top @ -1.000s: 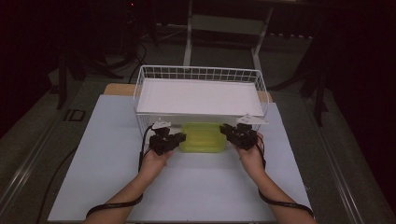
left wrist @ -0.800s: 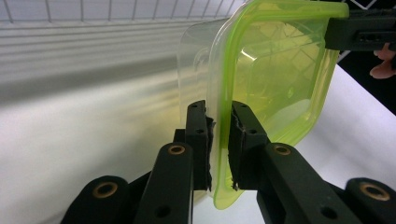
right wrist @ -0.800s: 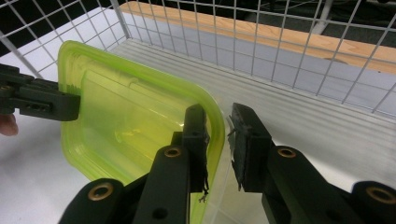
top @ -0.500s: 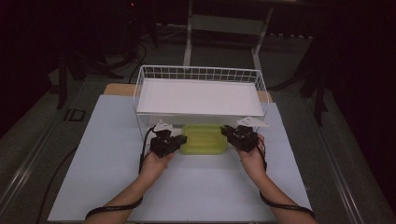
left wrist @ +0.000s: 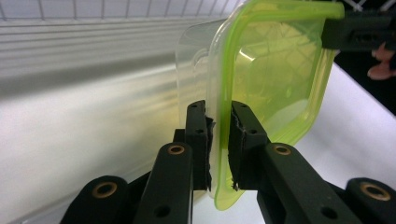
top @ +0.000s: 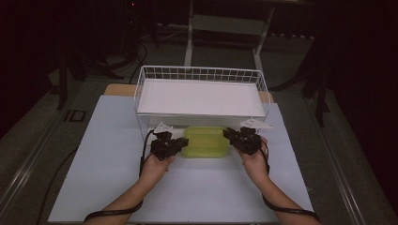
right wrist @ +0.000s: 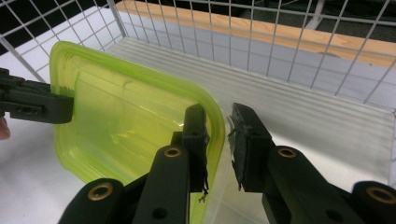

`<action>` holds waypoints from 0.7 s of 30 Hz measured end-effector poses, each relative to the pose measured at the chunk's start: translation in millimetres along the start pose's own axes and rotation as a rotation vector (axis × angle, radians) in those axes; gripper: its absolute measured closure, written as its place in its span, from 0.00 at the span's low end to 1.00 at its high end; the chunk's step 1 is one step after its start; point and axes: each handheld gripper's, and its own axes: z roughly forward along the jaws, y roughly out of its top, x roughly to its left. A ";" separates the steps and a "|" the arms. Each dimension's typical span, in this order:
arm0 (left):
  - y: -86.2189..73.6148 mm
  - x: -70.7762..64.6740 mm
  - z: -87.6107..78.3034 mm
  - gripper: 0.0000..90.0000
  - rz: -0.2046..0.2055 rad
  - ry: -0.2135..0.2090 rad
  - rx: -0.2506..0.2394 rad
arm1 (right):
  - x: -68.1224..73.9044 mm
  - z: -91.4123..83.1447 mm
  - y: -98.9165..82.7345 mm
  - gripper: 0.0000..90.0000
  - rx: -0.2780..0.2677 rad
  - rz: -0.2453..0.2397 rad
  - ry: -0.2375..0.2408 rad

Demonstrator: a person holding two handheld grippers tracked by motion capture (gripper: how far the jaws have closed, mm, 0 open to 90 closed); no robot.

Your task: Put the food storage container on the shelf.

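Container (top: 206,141): clear box with a translucent yellow-green lid, rounded corners, raised rim all round. It sits between the two grippers just in front of the wire basket (top: 202,74), over the tabletop (top: 94,159). From the high view I cannot tell whether its base touches the sheet or is lifted slightly.

Change over the last second: almost none. The container and both hands are in the same place in the earlier high views as now; fingers have not opened or closed. Judgement: a steady two-handed hold, either a pause before lifting into the basket or a pause after drawing it out. Which of the two I cannot tell.

Left gripper (left wrist: 219,140): fingers nearly closed, pinching the lid rim at one short end; the pads (left wrist: 200,140) press on the clear wall side and the green lip. Right gripper (right wrist: 219,140): fingers narrow, straddling the rim at the opposite end; the left pad lies on the lid, and the right pad looks to be against the clear wall, so I read it as gripped.

Lid appears seated on the box; nothing visible inside.

Basket: white wire, with a ribbed white liner (top: 202,96) on its floor, and no other contents seen. Tabletop covered by a pale sheet; dark floor around.
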 end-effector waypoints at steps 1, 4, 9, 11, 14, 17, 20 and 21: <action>-0.9 0.2 0.9 0.89 -0.005 0.001 0.001 | 0.6 -0.5 -0.9 0.85 0.000 -0.006 -0.001; -3.3 2.9 5.3 0.88 -0.005 0.011 0.010 | 2.1 2.3 -2.8 0.85 0.011 -0.010 -0.015; -3.5 7.3 9.8 0.88 -0.010 0.014 -0.014 | -1.1 8.8 -3.7 0.85 -0.002 -0.025 -0.022; -2.9 7.8 12.2 0.87 -0.005 0.011 -0.023 | -2.0 9.6 -3.6 0.85 -0.006 -0.022 -0.023; -2.6 7.8 14.9 0.84 0.014 0.019 -0.044 | -6.3 15.0 -3.7 0.84 -0.022 -0.050 -0.053; -2.1 6.1 18.0 0.82 0.041 0.043 -0.072 | -8.6 19.8 -5.8 0.77 -0.032 -0.049 -0.069; -1.7 5.3 22.8 0.75 0.069 0.060 -0.084 | -8.5 25.1 -9.4 0.72 -0.036 -0.051 -0.087; -1.5 5.3 23.6 0.73 0.072 0.067 -0.091 | -9.0 25.9 -9.9 0.72 -0.039 -0.047 -0.089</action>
